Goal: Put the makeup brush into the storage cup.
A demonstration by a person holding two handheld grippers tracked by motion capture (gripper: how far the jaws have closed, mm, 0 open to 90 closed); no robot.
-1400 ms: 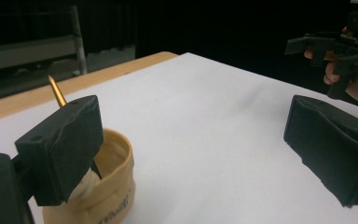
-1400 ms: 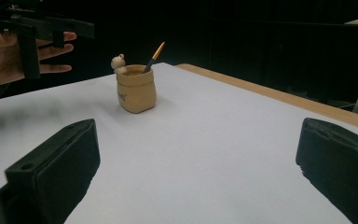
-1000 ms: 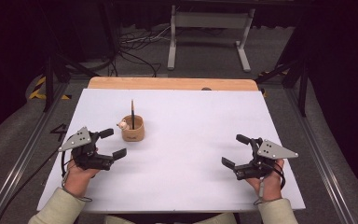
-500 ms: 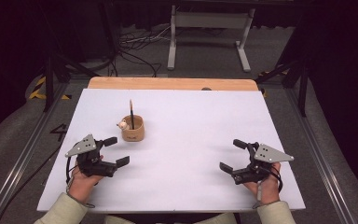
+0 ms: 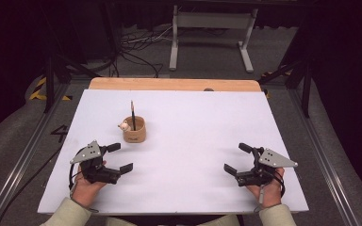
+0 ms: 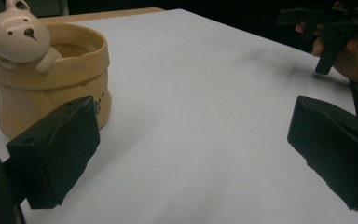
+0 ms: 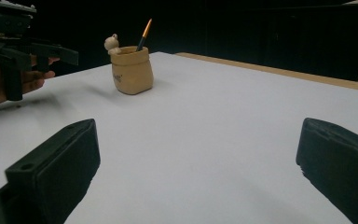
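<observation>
High view shows our left gripper [image 5: 117, 157] and right gripper [image 5: 236, 159] both spread and empty near the table's [image 5: 202, 127] near edge, so we judge nothing begun; next, reach for the pencil [image 5: 133, 114] in the bear-trimmed holder [image 5: 135, 131] left of centre.

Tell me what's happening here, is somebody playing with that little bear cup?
Not yet. A person sits at a white table holding a left gripper and a right gripper. Both are open and hold nothing. The tan bear pot stands near the left gripper, untouched, with a pencil sticking up out of it.
</observation>
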